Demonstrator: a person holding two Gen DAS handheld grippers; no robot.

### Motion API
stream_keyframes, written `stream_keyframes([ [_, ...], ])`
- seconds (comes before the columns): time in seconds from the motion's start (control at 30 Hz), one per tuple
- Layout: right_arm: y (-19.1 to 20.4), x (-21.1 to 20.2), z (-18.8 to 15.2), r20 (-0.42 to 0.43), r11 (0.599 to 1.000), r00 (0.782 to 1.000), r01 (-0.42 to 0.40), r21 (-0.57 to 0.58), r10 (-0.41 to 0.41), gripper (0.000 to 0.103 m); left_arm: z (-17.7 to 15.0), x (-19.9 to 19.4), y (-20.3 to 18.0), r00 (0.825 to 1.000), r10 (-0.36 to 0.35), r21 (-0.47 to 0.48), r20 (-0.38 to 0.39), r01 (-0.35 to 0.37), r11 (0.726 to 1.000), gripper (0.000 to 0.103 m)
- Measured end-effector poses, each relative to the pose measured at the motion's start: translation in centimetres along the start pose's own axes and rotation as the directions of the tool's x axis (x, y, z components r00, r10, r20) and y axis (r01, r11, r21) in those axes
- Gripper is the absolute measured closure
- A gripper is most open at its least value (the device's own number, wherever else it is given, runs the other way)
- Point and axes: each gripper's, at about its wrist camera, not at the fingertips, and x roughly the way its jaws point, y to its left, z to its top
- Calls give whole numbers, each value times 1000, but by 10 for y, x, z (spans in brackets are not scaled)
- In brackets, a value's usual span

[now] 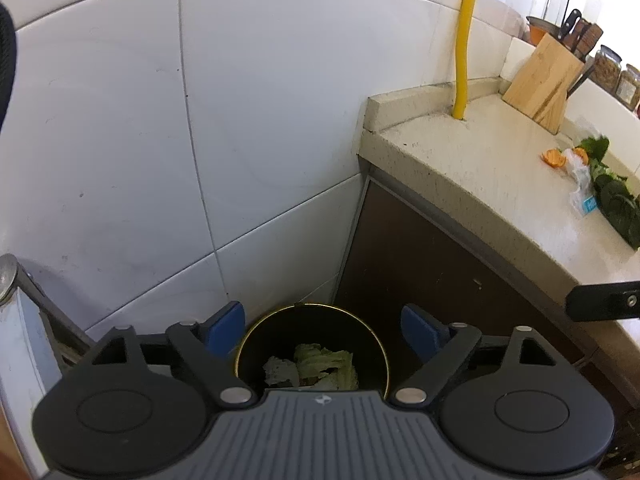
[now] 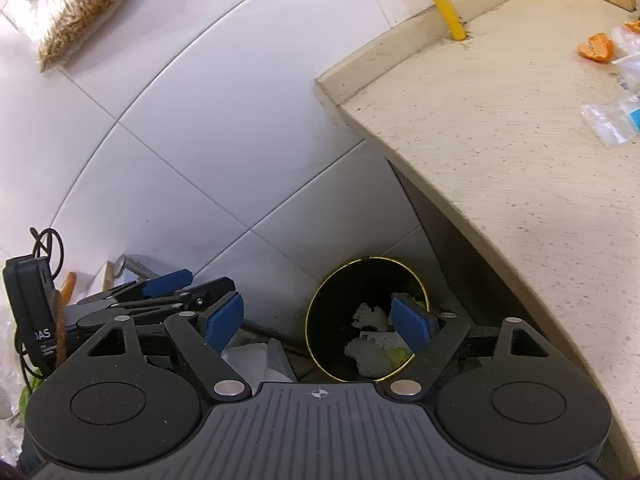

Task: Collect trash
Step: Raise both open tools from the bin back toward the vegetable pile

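Note:
A black trash bin with a gold rim [image 1: 382, 344] [image 2: 316, 300] stands on the floor in the corner between the tiled wall and the cabinet. Lettuce scraps [image 1: 328, 364] and pale paper bits [image 2: 370, 316] lie inside it. My left gripper [image 1: 322, 328] hangs open right above the bin, blue pads wide apart, nothing between them. My right gripper [image 2: 318, 322] is also open and empty, over the bin's left rim. The left gripper [image 2: 168, 284] shows at the left of the right wrist view. On the counter remain orange peel [image 1: 554, 158] [image 2: 596, 48], a plastic wrapper [image 1: 580, 188] [image 2: 612, 120] and green leaves [image 1: 616, 200].
The beige countertop [image 1: 480, 168] [image 2: 500, 140] juts out above the bin on the right. A yellow pipe [image 1: 464, 40] rises through it. A wooden knife block [image 1: 544, 80] and jars [image 1: 606, 68] stand at the back. A bag of grain [image 2: 88, 4] hangs on the white tiled wall.

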Motion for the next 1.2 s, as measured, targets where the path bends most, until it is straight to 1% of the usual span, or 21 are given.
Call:
stream_keyframes([
  [0.13,-9,-6,0,1,1000,1000,7,15,-7,15,-1,2,-5,1000,25,24,-12,-25,999,11],
  [0.2,-13,-9,1,0,1000,1000,7,21,-7,15,0,5,-9,997,66,49,-33,-64,997,10],
  [0.27,-18,-12,3,-1,1000,1000,8,26,-8,15,0,9,-14,993,107,84,-59,-102,991,10],
  [0.4,-28,-18,7,5,1000,1000,4,29,-4,14,-1,9,-22,991,129,128,-46,-122,984,10],
  [0.47,-34,-21,10,8,999,1000,-1,34,1,14,-2,11,-25,986,158,147,-46,-150,978,10],
  [0.57,-44,-26,13,18,999,1000,-9,42,8,13,-1,15,-29,980,188,165,-63,-175,971,10],
  [0.63,-52,-29,15,25,998,1000,-12,54,11,12,-1,19,-32,976,200,158,-83,-186,970,10],
  [0.73,-63,-35,19,33,997,999,-13,70,11,12,-2,21,-38,975,193,145,-108,-177,973,10],
  [0.8,-70,-40,21,42,997,999,-15,77,12,12,-1,21,-45,974,196,147,-111,-179,973,10],
  [1.03,-91,-62,32,104,995,994,-35,98,25,11,18,14,-85,984,162,202,-73,-144,969,10],
  [1.2,-112,-76,36,138,991,990,-46,128,28,10,28,22,-114,990,122,250,-68,-101,963,10],
])
